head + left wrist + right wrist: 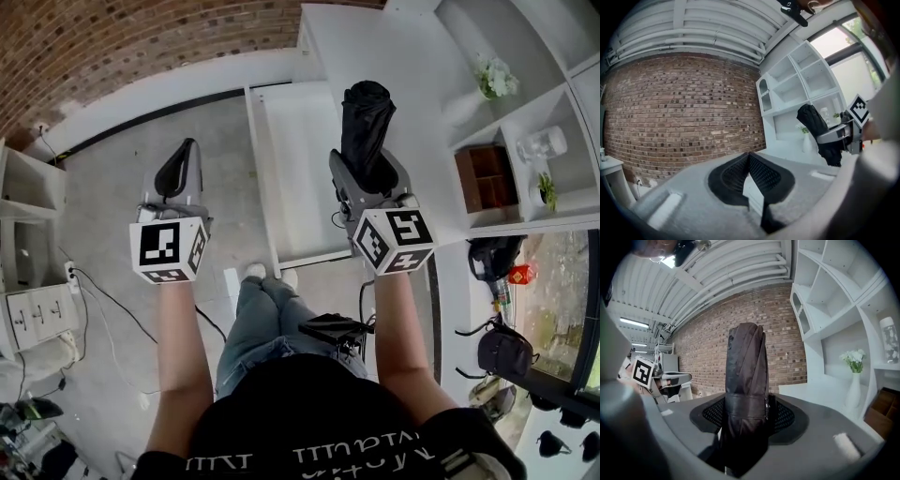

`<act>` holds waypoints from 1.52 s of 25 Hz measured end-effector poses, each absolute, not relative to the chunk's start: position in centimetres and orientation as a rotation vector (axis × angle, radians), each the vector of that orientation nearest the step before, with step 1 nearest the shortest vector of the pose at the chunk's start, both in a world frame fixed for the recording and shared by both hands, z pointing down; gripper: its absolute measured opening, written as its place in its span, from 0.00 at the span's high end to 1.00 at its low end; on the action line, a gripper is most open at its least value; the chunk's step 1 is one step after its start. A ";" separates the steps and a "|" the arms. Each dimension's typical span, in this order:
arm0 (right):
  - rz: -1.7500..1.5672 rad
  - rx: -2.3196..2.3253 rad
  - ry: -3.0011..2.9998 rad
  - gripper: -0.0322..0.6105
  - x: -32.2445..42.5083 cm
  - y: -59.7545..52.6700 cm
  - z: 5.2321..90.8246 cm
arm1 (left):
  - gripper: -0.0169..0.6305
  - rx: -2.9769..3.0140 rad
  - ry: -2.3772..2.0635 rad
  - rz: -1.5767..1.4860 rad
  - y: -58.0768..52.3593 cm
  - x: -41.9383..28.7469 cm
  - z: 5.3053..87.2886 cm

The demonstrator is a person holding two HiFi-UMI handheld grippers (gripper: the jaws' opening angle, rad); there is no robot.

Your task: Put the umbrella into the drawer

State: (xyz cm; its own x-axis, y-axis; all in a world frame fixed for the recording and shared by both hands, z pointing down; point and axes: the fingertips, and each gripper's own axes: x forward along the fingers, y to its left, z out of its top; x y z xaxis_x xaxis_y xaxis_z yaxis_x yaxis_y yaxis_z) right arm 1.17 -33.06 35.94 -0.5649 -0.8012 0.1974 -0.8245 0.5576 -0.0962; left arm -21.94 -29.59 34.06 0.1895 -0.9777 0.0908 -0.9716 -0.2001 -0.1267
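Your drawer (292, 159) is pulled open, with just its white bottom showing. The folded black umbrella (365, 127) isn't in it yet. Your right tongs (359, 161) pinch it and hold it in the air over the drawer's right rim. Its long axis runs straight along the jaws, and the far end points away from you toward the brick wall (708, 352). Your left tongs (187, 148) are pressed together on nothing, off to the drawer's left.

umbrella (745, 376) lower end: hidden at 6 o'clock inside right gripper (746, 417).
drawer (291, 178) right wall: behind umbrella, 3 o'clock.
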 end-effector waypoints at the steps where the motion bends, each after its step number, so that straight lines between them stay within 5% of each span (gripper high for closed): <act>1: 0.292 1.391 -2.642 0.55 0.9 -33.2 36.8 | 0.98 -2.406 1.952 -0.244 -29.9 -22.0 34.5; 38: 0.897 1.046 -1.889 0.54 -3.9 -40.3 68.6 | 0.98 -2.617 1.915 -0.365 -38.1 -22.3 42.4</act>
State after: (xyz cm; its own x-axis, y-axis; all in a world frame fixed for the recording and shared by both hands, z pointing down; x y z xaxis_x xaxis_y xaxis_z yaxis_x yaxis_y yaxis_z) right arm -3.89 -40.26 68.56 -0.3552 -0.3366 0.8721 -0.8885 0.4115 -0.2031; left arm -22.29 -38.10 42.38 0.2888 -0.9241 0.2501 -0.9513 -0.3065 -0.0338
